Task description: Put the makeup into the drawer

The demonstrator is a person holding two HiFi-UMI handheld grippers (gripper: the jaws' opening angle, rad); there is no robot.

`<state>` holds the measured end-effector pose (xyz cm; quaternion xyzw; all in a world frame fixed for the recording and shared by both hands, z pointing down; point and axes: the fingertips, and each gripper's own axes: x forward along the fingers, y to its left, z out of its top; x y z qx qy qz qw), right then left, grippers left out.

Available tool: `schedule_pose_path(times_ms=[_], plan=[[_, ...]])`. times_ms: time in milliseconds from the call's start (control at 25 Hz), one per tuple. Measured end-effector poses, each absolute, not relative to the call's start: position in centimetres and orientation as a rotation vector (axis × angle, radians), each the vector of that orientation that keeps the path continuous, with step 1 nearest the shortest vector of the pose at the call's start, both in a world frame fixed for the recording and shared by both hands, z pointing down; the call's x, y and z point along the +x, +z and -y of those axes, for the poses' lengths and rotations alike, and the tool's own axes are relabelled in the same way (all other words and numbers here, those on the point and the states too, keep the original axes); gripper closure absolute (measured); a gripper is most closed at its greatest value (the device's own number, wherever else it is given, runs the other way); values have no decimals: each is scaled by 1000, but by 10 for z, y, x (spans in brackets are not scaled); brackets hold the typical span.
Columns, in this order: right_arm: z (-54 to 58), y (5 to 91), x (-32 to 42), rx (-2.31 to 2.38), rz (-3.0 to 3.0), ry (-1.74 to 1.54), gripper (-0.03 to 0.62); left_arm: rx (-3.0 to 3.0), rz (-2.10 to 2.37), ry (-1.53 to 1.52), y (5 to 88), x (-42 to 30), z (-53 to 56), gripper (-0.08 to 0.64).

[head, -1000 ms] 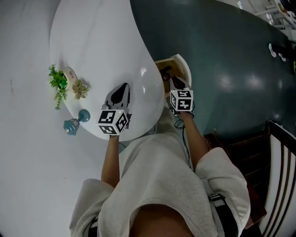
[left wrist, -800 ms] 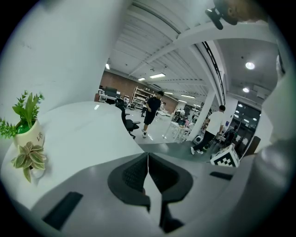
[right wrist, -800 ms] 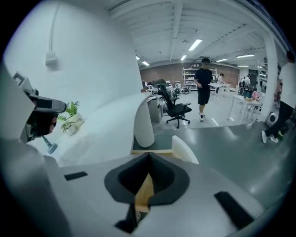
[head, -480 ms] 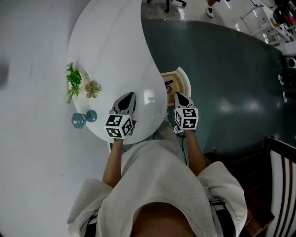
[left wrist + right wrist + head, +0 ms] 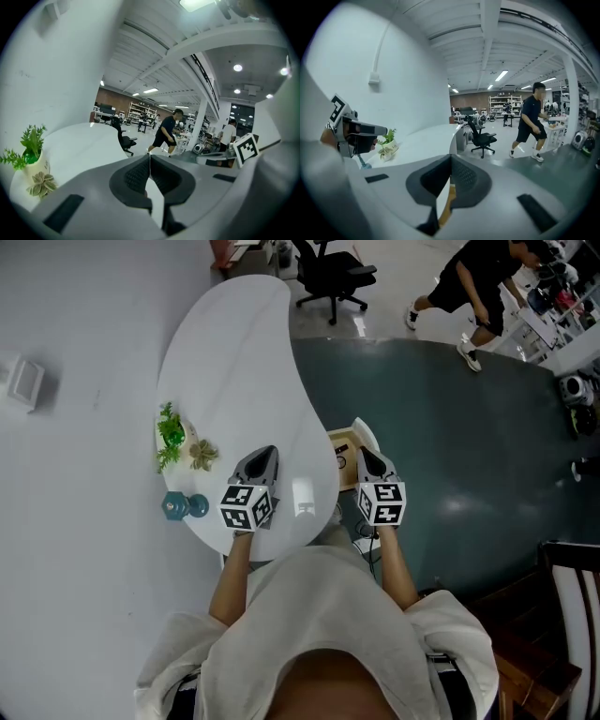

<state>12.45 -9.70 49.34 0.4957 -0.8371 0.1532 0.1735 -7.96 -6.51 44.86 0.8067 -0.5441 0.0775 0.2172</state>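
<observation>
Open drawer (image 5: 340, 442) shows tan wood inside; left tool (image 5: 265, 454) and right tool (image 5: 364, 456) both clenched, empty.

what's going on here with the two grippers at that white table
A person holds a two-jaw gripper in each hand at the near end of the white curved table. The left gripper hangs over the tabletop, the right gripper by the open light-wood drawer at the table's edge. Both have their jaws together with nothing between them. A green potted plant and a small teal ornament sit at the table's left edge.
</observation>
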Motion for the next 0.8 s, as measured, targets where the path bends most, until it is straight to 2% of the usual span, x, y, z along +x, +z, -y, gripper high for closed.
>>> schedule_pose_path(times_ms=[360,800], plan=[[93,442,130,1477,2412,312,595,2334,1507,178,407,-79,74,548],[98,418,139,1525,2434,282,595,2395,1516,165,377,-76,80,548]])
